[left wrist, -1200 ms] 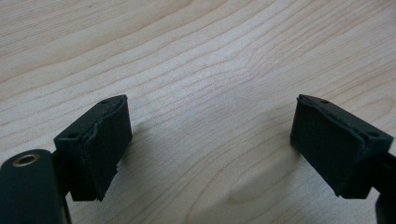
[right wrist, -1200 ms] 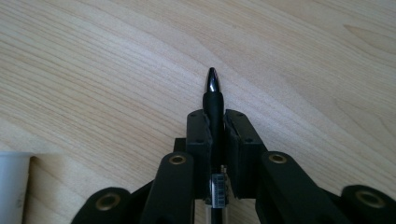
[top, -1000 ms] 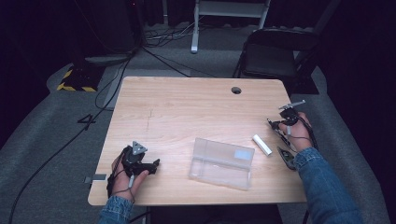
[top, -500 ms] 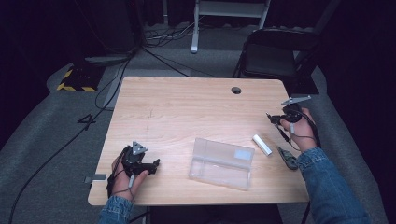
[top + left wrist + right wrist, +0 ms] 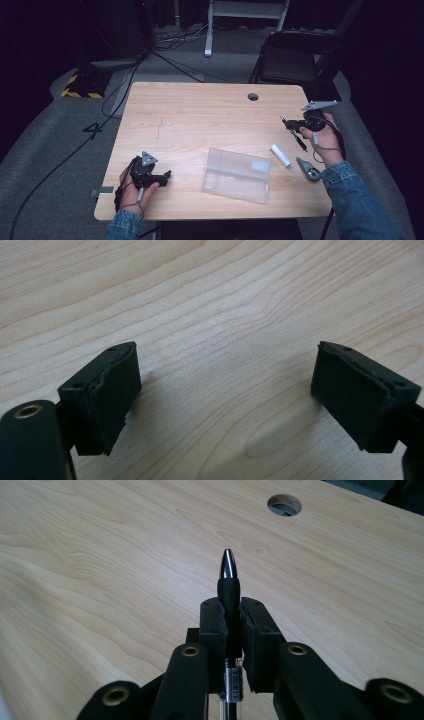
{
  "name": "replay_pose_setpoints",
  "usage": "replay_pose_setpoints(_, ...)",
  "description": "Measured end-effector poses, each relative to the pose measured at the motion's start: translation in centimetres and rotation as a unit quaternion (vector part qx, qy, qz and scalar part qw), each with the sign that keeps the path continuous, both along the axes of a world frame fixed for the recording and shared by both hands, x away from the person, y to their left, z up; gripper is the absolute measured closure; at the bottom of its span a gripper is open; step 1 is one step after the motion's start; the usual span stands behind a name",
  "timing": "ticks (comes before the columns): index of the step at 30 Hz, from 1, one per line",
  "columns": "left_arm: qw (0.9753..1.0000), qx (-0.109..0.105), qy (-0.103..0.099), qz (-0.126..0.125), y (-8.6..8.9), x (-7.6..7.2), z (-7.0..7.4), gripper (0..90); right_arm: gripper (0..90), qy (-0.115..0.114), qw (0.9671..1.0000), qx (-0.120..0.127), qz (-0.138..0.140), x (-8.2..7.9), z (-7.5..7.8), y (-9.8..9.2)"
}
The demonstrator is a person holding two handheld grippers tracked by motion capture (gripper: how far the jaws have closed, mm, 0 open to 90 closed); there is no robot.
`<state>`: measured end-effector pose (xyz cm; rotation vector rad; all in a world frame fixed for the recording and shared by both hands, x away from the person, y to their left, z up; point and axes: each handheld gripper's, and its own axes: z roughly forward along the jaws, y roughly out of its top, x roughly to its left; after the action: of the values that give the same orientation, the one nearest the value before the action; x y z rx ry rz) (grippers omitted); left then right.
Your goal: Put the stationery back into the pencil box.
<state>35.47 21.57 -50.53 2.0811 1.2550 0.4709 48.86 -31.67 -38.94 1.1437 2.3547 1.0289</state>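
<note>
right gripper (image 5: 292, 126) is pinching a pen (image 5: 229, 587) between its jaws, held above the right side of the table (image 5: 200, 115), tip pointing out past the jaws toward the far side; in the right gripper view the pads are pressed onto the black barrel, silver tip clear of them

left gripper (image 5: 159, 176) rests on the near left of the table, jaws spread wide with bare wood between them, holding nothing

progress, as a judgement: pick of the pen is done, placing isn't. clear plastic case (image 5: 236, 174) sits near centre, right of the left gripper, looks empty as far as I can tell, so the pen likely goes in there. white cylinder (image 5: 280, 155) lies on the table just right of the case, untouched. a small grey-green item (image 5: 309, 170) lies at the near right edge beside the right forearm, can't tell what it is

count:
- pens: 1, in the right gripper
- clear cases: 1
- white cylinders: 1
- unidentified small items: 1
- cable hole in table (image 5: 253, 96): 1, far right
- grippers: 2

left to do: carry pen to case, release, then probably the cylinder
</note>
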Motion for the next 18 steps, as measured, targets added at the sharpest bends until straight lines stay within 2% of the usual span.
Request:
replay_pose_setpoints(10,1.0000,0.000,0.000,0.000,0.0,0.0,0.0,13.0,80.7,-0.010,0.9995,0.008,0.030,-1.4,1.4,1.4)
replay_pose_setpoints(14,1.0000,0.000,0.000,0.000,0.0,0.0,0.0,13.0,80.7,-0.013,0.9988,0.006,0.048,-2.2,1.7,2.2)
replay_pose_setpoints(18,1.0000,0.000,0.000,0.000,0.0,0.0,0.0,13.0,80.7,-0.013,0.9970,0.009,0.076,-3.4,1.9,3.6)
